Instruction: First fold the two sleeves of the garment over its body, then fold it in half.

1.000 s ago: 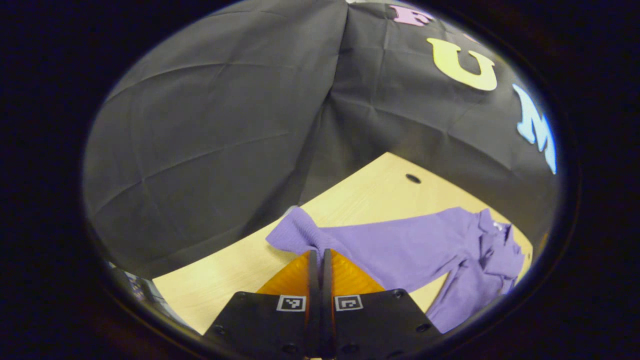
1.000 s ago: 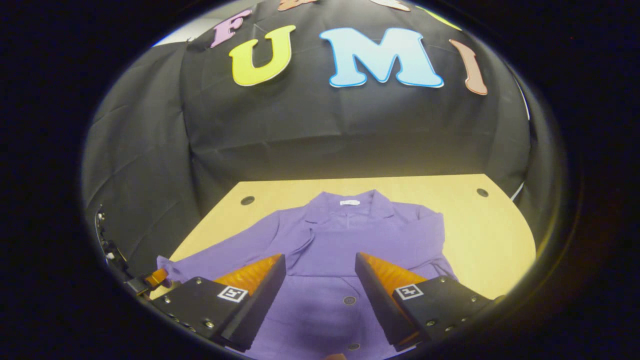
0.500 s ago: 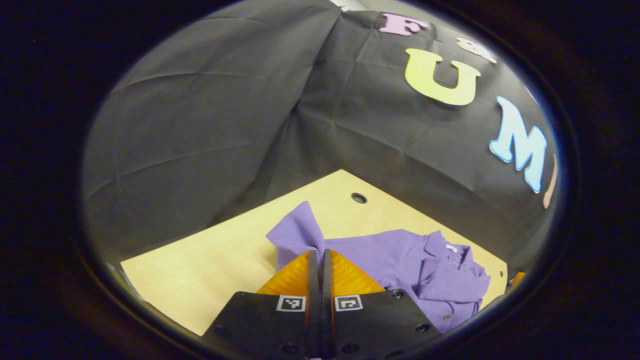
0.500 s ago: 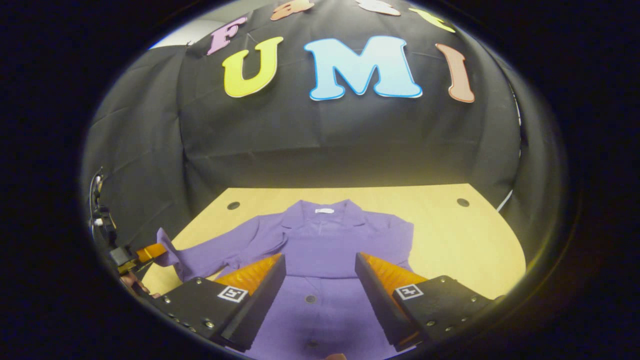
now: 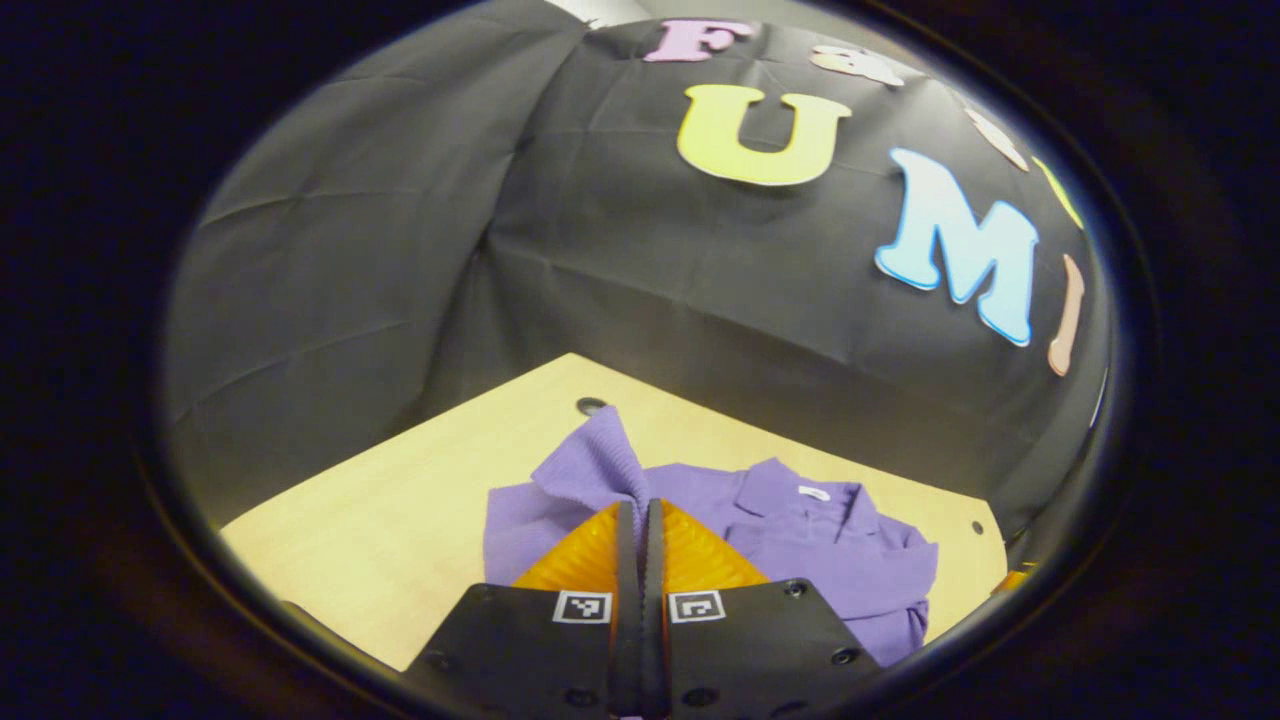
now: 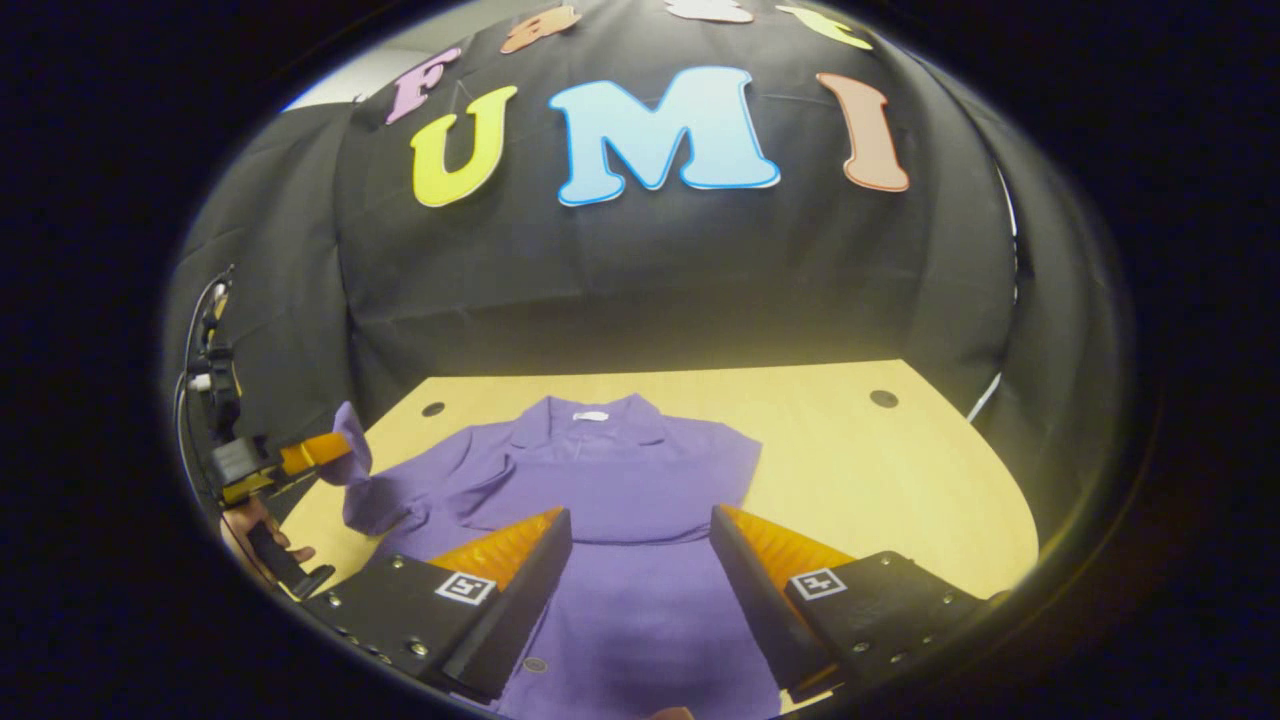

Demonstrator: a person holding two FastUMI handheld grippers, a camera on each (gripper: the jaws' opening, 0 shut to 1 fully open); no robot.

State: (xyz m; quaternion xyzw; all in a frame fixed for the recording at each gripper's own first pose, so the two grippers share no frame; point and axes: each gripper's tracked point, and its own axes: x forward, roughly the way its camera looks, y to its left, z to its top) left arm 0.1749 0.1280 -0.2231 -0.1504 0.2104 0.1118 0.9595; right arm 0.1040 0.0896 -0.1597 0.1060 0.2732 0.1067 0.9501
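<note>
A purple button-front garment (image 6: 640,480) lies collar-away on the pale wooden table (image 6: 880,480). One sleeve lies folded across its chest. My left gripper (image 5: 640,508) is shut on the cuff of the other sleeve (image 5: 592,466) and holds it up off the table, beside the garment's body (image 5: 840,565). In the right gripper view that left gripper (image 6: 330,448) shows at the far left with the raised cuff (image 6: 350,440) in it and a hand (image 6: 255,530) behind. My right gripper (image 6: 640,516) hovers open above the garment's lower front, with nothing between its fingers.
Black cloth walls close in the table's far and left sides. Small round holes (image 6: 883,398) (image 6: 433,409) sit near the table's far corners. Bare tabletop (image 6: 900,500) lies to the right of the garment, and more (image 5: 380,520) left of the lifted sleeve.
My left gripper has lifted the sleeve cuff and carried it in towards the garment's body. The right gripper stayed open and drew back a little, so the garment looks smaller.
</note>
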